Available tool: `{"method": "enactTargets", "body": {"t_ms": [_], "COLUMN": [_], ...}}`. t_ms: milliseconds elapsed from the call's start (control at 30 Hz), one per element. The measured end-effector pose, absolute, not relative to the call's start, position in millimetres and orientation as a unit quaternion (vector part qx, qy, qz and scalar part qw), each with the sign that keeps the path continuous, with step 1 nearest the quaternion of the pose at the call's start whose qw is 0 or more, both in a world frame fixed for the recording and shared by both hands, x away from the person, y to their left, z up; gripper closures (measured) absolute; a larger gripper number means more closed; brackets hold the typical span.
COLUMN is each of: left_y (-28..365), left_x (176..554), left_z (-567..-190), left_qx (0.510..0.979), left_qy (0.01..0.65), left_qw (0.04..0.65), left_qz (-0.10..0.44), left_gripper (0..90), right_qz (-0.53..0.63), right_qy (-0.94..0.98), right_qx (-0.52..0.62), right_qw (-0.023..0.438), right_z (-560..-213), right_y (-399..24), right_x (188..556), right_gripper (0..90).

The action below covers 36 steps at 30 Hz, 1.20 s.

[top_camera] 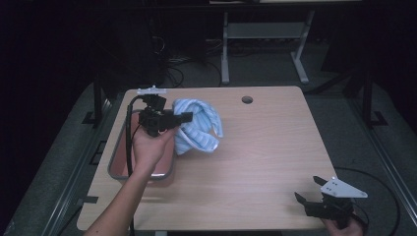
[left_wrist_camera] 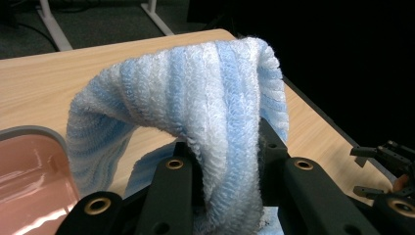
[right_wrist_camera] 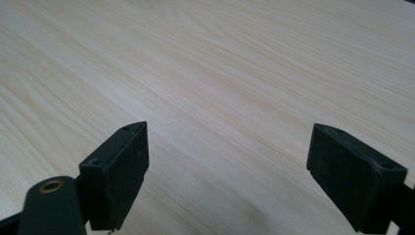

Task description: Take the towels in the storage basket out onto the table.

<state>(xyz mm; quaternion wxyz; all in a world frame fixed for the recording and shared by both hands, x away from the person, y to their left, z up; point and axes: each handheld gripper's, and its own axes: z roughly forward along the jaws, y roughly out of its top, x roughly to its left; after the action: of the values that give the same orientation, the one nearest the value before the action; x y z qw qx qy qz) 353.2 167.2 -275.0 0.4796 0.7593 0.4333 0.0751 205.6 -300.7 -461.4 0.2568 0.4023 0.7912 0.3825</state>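
A lab: bare desk [top_camera: 255, 147] on grey carpet [top_camera: 344, 128], loose cables [top_camera: 172, 69] and metal table legs [top_camera: 225, 49] in the dark

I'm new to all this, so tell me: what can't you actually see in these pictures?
- Tray floor: high view, hand and forearm cover much of it.
- Left gripper tips: left gripper view, towel wraps them.
- Right gripper hand: high view, bottom edge cuts it.

One camera above, one on each claw.
The high view looked down on the desk [top_camera: 265, 147]; both claw views skimmed its wood closely.
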Motion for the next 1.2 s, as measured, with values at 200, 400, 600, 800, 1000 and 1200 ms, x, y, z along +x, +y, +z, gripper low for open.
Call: {"method": "enactTargets", "body": {"t_ms": [200,400,600,800,1000,1200], "left_y": [158,150,142,135,128,115], "left_x": [358,363,366,369,372,377], "left_z": [-275,-278,-282,-282,-283,-289], "left_qx": [0.763,0.766,0.770,0.771,0.774,0.777], "left_qy": [0.426,0.425,0.422,0.419,0.414,0.412], "left_qw": [0.480,0.478,0.475,0.477,0.476,0.474], "left_qz": [0.071,0.065,0.058,0.055,0.053,0.048], "left_gripper": [72.6,72.6,72.6,72.6,72.6,72.4], "right_qz": [0.385,0.387,0.387,0.386,0.390,0.392], "right_qy": [0.789,0.787,0.787,0.788,0.785,0.786], "right_qx": [0.407,0.409,0.407,0.405,0.411,0.404], "right_qw": [0.253,0.253,0.256,0.257,0.253,0.257], "right_z": [-461,-461,-461,-461,-461,-459], "right_y": [-303,-305,-304,-304,-306,-305], "right_x": [205,204,203,202,203,200], "right_gripper": [15.1,15.1,15.1,15.1,15.1,15.2]}}
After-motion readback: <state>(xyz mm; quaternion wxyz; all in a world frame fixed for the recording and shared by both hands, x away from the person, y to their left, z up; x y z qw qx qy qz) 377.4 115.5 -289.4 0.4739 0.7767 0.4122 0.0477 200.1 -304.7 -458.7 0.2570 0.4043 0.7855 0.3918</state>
